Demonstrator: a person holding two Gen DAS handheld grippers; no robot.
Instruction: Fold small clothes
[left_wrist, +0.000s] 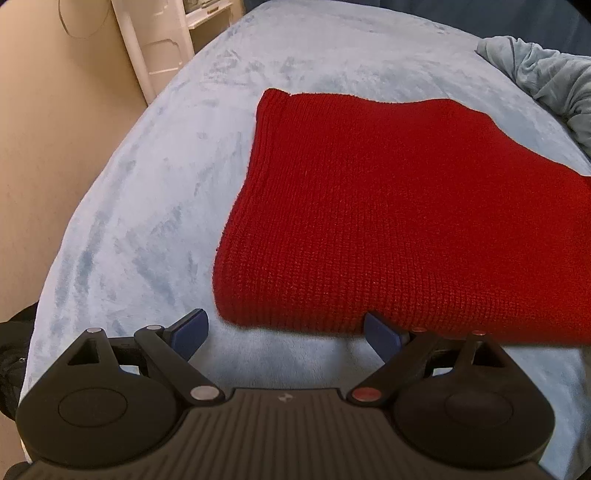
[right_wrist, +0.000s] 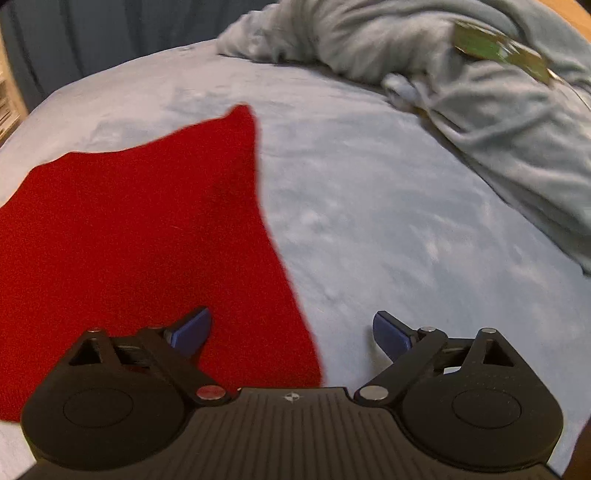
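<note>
The red knit garment (left_wrist: 388, 206) lies folded flat on the pale blue bed (left_wrist: 147, 206), and both the left hand-held gripper (left_wrist: 286, 334) and right hand-held gripper (right_wrist: 291, 332) sit released at its near edge (apparently poised for another fold).

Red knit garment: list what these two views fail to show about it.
- Red knit garment: its right side is cut off by the left wrist view's edge.
- Its near edge drapes over one left gripper finger; contact is unclear.
- Right wrist view: motion blur hides its knit; the right gripper covers its near corner.
</note>
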